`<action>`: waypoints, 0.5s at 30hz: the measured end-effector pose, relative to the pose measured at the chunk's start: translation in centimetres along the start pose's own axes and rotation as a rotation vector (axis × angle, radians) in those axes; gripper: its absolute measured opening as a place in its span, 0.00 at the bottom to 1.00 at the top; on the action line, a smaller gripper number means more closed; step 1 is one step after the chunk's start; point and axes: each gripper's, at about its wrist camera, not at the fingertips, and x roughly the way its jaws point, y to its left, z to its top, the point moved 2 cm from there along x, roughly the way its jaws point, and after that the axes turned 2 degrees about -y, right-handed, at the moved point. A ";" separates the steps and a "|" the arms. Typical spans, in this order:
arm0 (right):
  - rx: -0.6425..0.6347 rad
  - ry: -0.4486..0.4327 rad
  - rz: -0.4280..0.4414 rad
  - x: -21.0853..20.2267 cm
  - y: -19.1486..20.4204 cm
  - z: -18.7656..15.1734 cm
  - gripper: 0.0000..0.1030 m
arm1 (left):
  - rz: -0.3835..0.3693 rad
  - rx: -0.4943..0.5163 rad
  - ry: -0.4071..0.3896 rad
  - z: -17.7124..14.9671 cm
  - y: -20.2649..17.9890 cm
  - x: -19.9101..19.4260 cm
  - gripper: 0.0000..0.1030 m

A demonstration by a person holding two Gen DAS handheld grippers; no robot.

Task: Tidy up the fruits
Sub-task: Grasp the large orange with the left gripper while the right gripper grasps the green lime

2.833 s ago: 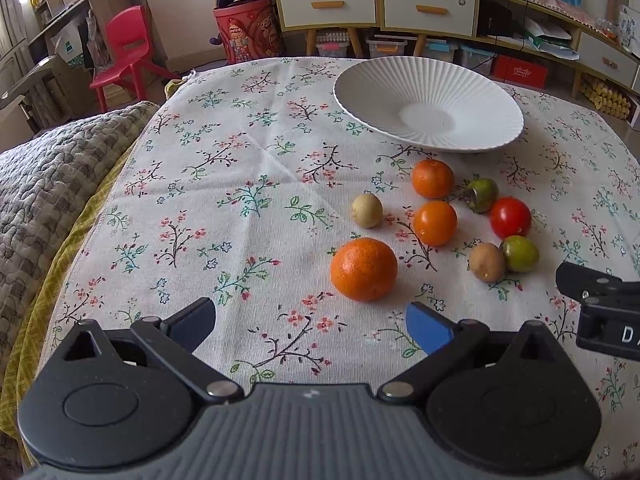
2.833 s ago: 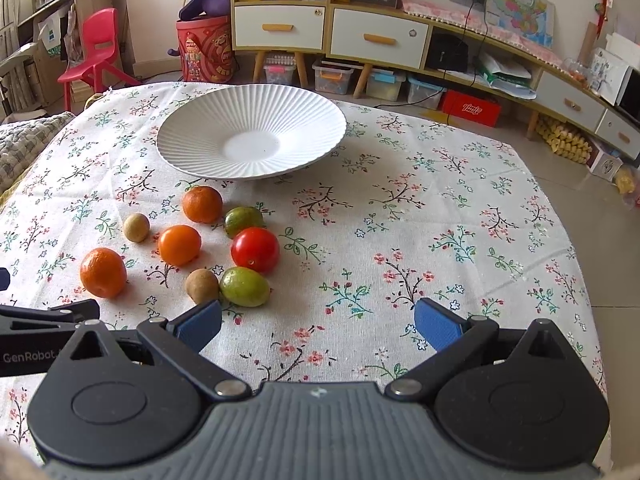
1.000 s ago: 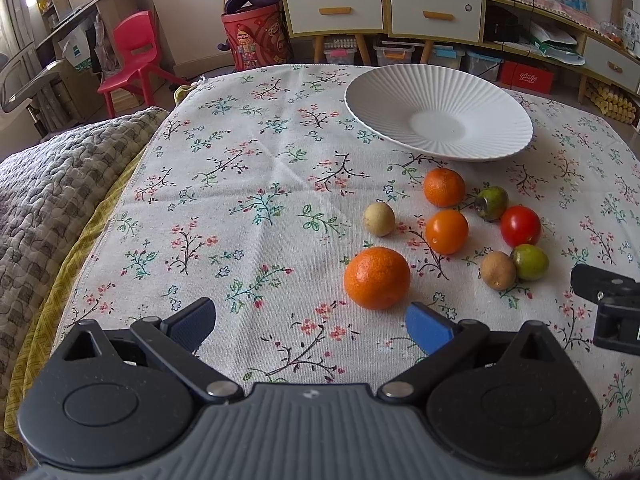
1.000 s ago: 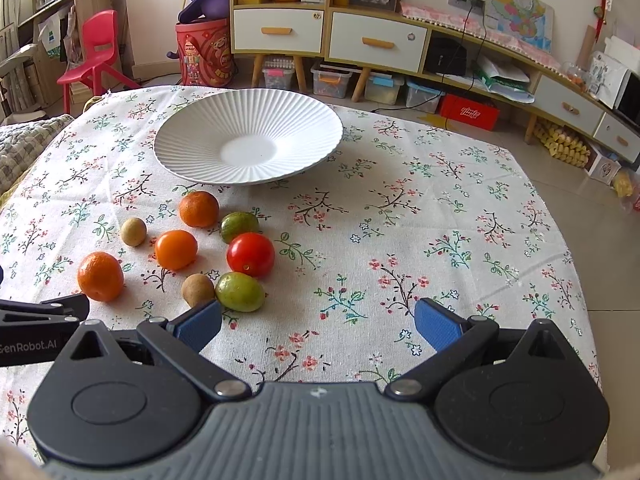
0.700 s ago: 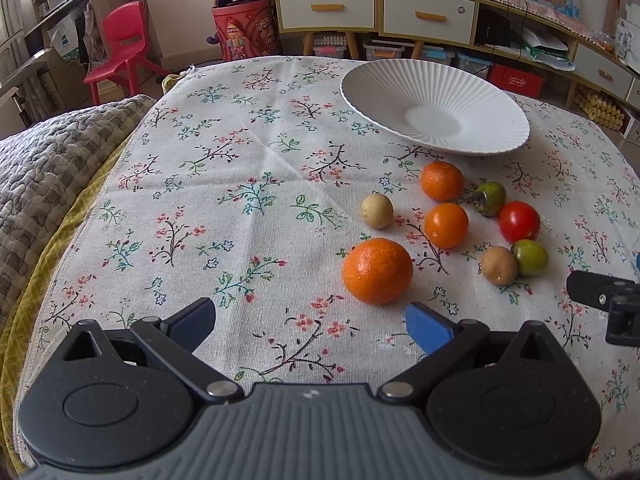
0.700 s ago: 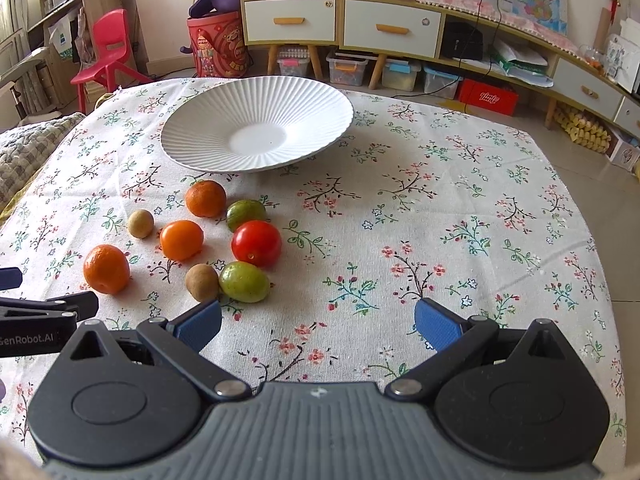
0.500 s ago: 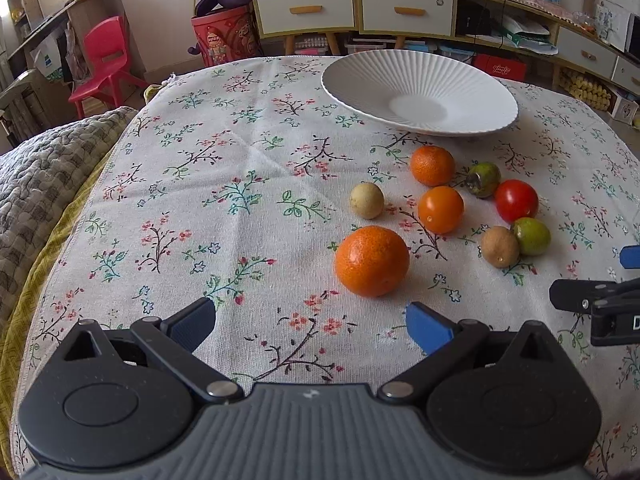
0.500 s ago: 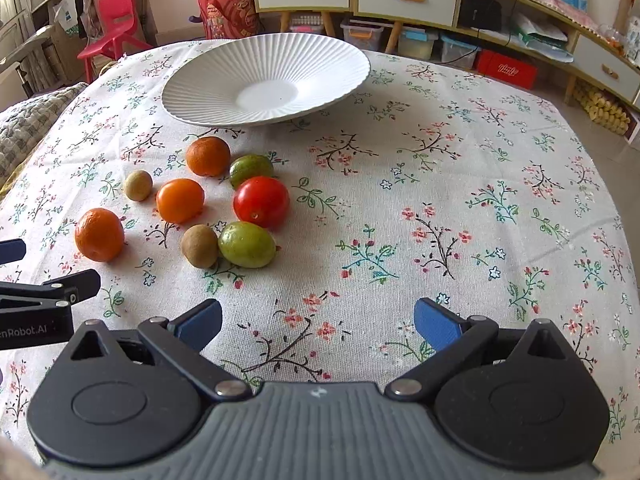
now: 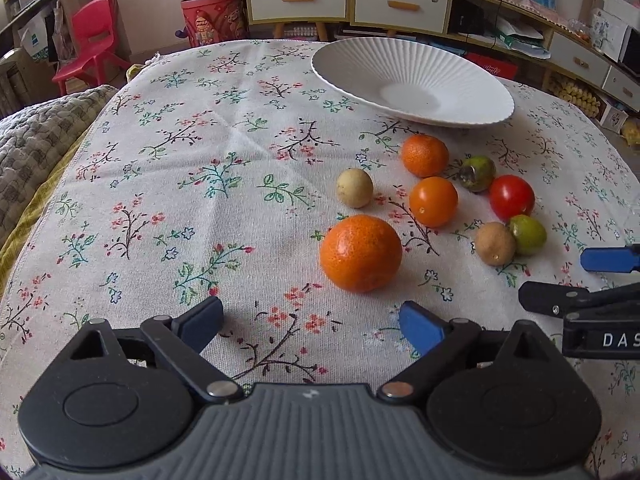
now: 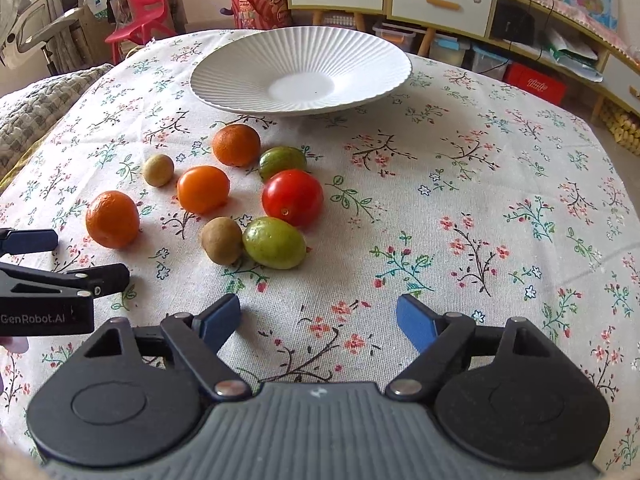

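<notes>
A white ribbed plate (image 9: 472,80) (image 10: 360,52) stands empty at the far side of the floral tablecloth. In front of it lie several fruits: a large orange (image 9: 360,253) (image 10: 112,219), two smaller orange fruits (image 9: 425,155) (image 9: 433,201), a pale round fruit (image 9: 354,187), a red tomato (image 9: 511,197) (image 10: 292,197), two green fruits (image 10: 274,242) (image 10: 281,161) and a brown one (image 10: 221,240). My left gripper (image 9: 310,322) is open and empty just short of the large orange. My right gripper (image 10: 318,316) is open and empty, below and right of the green fruit.
The floral tablecloth (image 9: 200,184) covers the table. A grey knitted blanket (image 9: 28,148) lies at the left edge. Beyond the table stand a red chair (image 9: 90,36), a red drum (image 9: 210,20) and a low drawer cabinet (image 9: 352,0).
Both grippers have moved forward and lower toward the fruits, which appear larger. The left gripper has closed in on the large orange. Both stay open; no fruit has moved.
</notes>
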 end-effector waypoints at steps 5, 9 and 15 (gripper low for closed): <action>-0.019 -0.023 0.021 0.3 0.3 0.5 0.69 | -0.018 0.003 -0.021 0.2 -0.3 0.0 0.72; -0.033 -0.048 0.034 0.4 0.5 0.9 0.58 | -0.031 0.012 -0.042 0.5 -0.6 0.0 0.60; -0.057 -0.082 0.052 0.6 0.9 1.3 0.46 | -0.053 0.010 -0.063 0.7 -0.7 -0.1 0.33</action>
